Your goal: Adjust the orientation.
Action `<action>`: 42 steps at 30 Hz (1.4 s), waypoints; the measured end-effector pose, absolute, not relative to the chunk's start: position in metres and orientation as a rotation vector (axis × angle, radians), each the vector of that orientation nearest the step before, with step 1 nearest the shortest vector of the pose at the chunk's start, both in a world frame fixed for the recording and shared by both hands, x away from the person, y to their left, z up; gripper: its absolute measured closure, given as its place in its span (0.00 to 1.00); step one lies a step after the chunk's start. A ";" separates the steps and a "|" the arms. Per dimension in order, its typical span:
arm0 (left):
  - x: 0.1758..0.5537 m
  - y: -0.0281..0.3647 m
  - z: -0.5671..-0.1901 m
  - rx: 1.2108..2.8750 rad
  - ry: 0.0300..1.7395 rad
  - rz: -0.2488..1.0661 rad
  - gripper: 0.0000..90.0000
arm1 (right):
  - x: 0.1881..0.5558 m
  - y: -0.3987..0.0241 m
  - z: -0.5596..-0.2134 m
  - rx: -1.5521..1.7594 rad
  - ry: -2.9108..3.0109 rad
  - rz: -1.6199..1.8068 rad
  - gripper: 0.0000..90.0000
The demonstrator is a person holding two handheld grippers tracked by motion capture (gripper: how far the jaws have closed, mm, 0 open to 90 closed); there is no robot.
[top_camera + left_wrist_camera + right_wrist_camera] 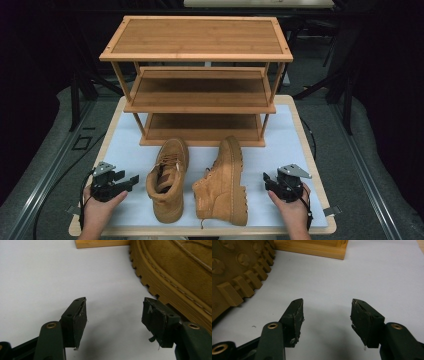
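Between two open hand-held grippers (131, 181) (269, 181), tan boots (167, 179) (223, 181), untouched.

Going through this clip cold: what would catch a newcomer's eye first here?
Two tan boots sit mid-table on the white mat: the left boot upright, the right boot tipped on its side with its lugged sole toward the right gripper. Behind them stands a three-tier wooden shoe rack, its shelves bare. The left gripper and the right one flank the boots, jaws open, holding nothing.
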State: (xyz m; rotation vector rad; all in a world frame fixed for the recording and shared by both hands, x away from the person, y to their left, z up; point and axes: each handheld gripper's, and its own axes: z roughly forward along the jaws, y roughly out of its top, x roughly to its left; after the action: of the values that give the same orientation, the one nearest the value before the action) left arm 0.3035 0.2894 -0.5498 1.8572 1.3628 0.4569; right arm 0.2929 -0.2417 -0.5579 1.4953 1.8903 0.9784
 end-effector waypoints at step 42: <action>0.286 0.266 -0.493 1.885 1.342 0.327 0.49 | 0.290 -0.241 -0.556 1.562 1.892 1.027 0.52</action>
State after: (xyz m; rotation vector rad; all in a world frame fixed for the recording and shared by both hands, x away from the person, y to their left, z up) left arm 0.2865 0.2656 -0.4927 1.8846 1.3417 0.3266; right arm 0.2898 -0.2412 -0.5557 1.5624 1.8921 1.0275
